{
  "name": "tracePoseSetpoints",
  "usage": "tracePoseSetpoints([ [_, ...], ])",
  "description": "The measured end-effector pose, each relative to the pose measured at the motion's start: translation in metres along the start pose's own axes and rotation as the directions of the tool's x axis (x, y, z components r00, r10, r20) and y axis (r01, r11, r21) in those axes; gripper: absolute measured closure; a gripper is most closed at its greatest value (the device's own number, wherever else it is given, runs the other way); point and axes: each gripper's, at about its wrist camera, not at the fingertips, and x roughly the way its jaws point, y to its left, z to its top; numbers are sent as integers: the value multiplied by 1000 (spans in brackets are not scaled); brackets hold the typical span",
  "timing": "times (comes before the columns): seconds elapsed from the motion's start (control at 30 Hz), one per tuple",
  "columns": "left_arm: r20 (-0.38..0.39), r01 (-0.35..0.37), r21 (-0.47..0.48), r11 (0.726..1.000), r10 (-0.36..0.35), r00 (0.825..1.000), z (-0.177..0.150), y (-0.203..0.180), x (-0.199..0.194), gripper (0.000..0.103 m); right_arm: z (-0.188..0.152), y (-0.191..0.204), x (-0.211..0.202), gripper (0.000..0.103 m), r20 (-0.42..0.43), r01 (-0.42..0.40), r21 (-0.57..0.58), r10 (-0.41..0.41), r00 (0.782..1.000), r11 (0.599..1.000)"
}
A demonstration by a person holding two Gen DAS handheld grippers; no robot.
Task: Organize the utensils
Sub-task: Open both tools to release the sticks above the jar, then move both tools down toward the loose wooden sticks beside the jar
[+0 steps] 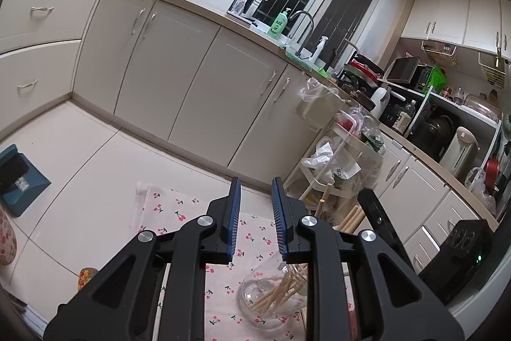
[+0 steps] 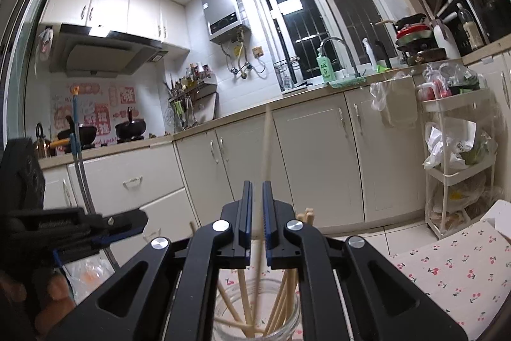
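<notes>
A clear glass jar [image 1: 271,299] holding several wooden chopsticks [image 1: 281,290] stands on a cherry-print cloth [image 1: 179,213]. My left gripper [image 1: 254,197] is open and empty, above and beside the jar. In the right wrist view, my right gripper [image 2: 257,190] is nearly closed on a single upright chopstick [image 2: 265,146] whose lower end reaches into the jar [image 2: 255,315] below. The left gripper [image 2: 95,226] shows at the left of that view.
White kitchen cabinets [image 1: 191,79] run along the back. A white cart [image 2: 456,162] with plastic bags stands at the right. A blue dustpan [image 1: 19,181] lies on the tiled floor. The sink tap [image 2: 338,53] and green soap bottle [image 2: 324,66] are on the counter.
</notes>
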Motion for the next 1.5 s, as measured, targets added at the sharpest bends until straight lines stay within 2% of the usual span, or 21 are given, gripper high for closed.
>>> tracePoseSetpoints([
  [0.07,0,-2,0,1000,2,1000,0,0,0,84,-2,0,-6,87,-12,3,-5,-3,1000,1000],
  [0.1,1,-4,0,1000,4,1000,0,-1,0,84,-3,-1,-11,80,-14,10,-5,-10,1000,1000],
  [0.4,3,-14,-36,999,14,1000,-4,5,-12,79,1,-23,-47,73,-88,63,58,-58,994,996],
  [0.5,-7,-20,-29,999,20,1000,-9,3,-21,77,-2,-35,-58,70,-165,92,88,-76,983,992],
  [0.6,-39,-26,-9,1000,26,999,-22,-2,-31,71,-14,-48,-67,58,-297,147,108,-109,948,983],
  [0.67,-82,-30,3,1000,31,996,-37,-6,-37,63,-28,-53,-76,57,-396,176,92,-127,909,980],
  [0.7,-101,-28,3,1000,28,994,-44,-8,-38,63,-33,-53,-80,57,-425,185,79,-134,895,980],
  [0.8,-187,-34,23,999,38,982,-70,-15,-39,63,-56,-56,-85,57,-552,208,56,-144,821,976],
  [0.87,-233,-36,18,999,39,972,-85,-18,-40,63,-71,-55,-86,57,-608,214,36,-148,780,976],
  [0.93,-265,-41,19,999,45,963,-95,-19,-42,62,-82,-50,-85,57,-639,209,13,-152,754,978],
  [1.07,-295,-62,30,998,68,953,-110,-22,-49,59,-90,-41,-76,57,-672,205,-37,-177,720,978],
  [1.1,-300,-68,28,997,73,951,-112,-22,-51,58,-94,-38,-70,57,-693,206,-65,-193,694,976],
  [1.2,-317,-79,35,996,86,945,-117,-25,-56,58,-100,-35,-60,57,-718,223,-115,-236,655,968],
  [1.3,-332,-93,64,994,109,937,-117,-32,-57,56,-101,-32,-57,57,-714,226,-172,-280,641,959],
  [1.37,-349,-95,74,993,115,930,-118,-36,-57,54,-101,-34,-58,56,-720,232,-207,-309,621,950],
  [1.5,-409,-90,108,990,127,904,-129,-47,-49,52,-99,-47,-69,57,-735,231,-228,-323,596,946],
])
